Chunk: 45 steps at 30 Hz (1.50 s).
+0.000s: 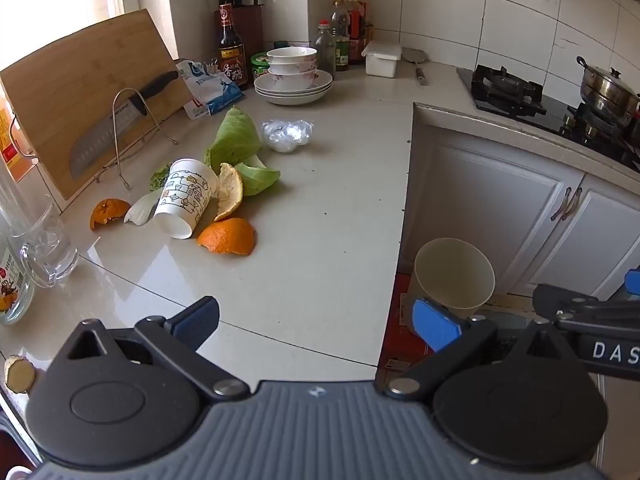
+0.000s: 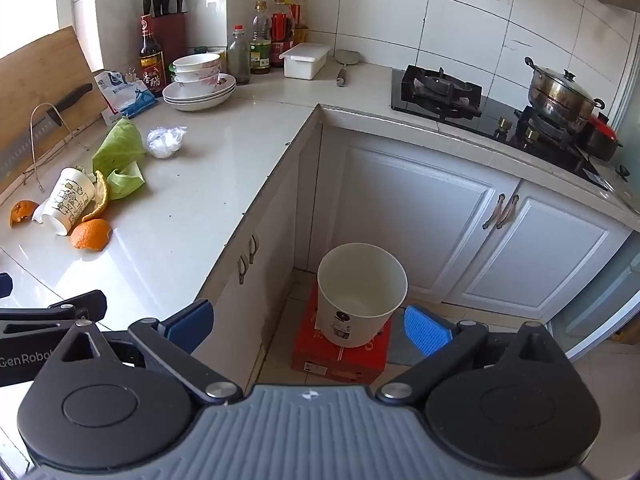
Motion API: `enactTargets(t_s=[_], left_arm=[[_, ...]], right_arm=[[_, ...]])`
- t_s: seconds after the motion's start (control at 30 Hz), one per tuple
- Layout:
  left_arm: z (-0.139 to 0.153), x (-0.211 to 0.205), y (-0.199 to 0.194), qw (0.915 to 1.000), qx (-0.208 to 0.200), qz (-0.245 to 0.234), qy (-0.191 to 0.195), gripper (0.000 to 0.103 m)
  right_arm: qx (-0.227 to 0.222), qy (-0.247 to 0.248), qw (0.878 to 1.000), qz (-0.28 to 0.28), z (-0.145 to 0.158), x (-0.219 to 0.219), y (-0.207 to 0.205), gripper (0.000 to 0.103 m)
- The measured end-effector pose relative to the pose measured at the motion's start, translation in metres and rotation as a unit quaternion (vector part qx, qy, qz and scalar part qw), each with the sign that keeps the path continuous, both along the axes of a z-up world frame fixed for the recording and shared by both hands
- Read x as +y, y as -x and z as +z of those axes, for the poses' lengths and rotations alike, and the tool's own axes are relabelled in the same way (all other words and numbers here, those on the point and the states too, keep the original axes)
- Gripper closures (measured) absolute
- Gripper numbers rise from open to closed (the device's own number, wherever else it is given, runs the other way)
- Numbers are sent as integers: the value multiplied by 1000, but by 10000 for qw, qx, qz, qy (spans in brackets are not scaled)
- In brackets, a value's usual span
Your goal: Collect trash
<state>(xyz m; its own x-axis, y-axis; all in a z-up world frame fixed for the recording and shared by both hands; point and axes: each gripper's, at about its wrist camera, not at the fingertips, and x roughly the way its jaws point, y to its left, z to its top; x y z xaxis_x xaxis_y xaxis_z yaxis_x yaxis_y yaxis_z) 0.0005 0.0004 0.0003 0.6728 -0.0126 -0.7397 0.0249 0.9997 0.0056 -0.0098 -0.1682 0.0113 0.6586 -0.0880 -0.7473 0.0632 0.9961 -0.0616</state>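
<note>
Trash lies on the counter: a tipped printed paper cup (image 1: 186, 197) (image 2: 68, 201), orange peels (image 1: 228, 236) (image 2: 92, 234), cabbage leaves (image 1: 236, 140) (image 2: 120, 152) and a crumpled plastic wrap (image 1: 287, 135) (image 2: 165, 141). A white bin (image 2: 360, 292) (image 1: 454, 276) stands open on a red box (image 2: 340, 352) on the floor. My left gripper (image 1: 316, 322) is open and empty above the counter's near edge. My right gripper (image 2: 308, 328) is open and empty above the bin.
A cutting board (image 1: 80, 92) with a knife (image 1: 116, 124) leans at the left. Stacked bowls (image 1: 292, 72), bottles (image 1: 348, 28), a knife block (image 1: 244, 8), glass mugs (image 1: 44, 244) and a stove with a pot (image 2: 560, 92) surround the counter. White cabinets (image 2: 440, 208) flank the bin.
</note>
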Motion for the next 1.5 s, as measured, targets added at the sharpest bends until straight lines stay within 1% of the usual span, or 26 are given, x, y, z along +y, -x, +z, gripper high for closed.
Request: enactTargets(t_s=[0.2, 0.23, 0.43, 0.6, 1.5], left_arm=[[-1, 0, 0, 10000, -36, -1, -48, 1], [-1, 1, 0, 10000, -40, 0, -55, 1], [4, 0, 3, 10000, -63, 14, -65, 1], [2, 0, 4, 10000, -68, 13, -62, 1], [1, -2, 1, 10000, -42, -9, -78, 1]], right_arm=[[-9, -2, 10000, 2, -2, 3, 1, 0], [-9, -13, 10000, 0, 2, -3, 2, 0], [-20, -26, 10000, 15, 7, -6, 3, 0], [-46, 5, 10000, 4, 3, -2, 3, 0], [-63, 21, 10000, -17, 5, -4, 5, 0]])
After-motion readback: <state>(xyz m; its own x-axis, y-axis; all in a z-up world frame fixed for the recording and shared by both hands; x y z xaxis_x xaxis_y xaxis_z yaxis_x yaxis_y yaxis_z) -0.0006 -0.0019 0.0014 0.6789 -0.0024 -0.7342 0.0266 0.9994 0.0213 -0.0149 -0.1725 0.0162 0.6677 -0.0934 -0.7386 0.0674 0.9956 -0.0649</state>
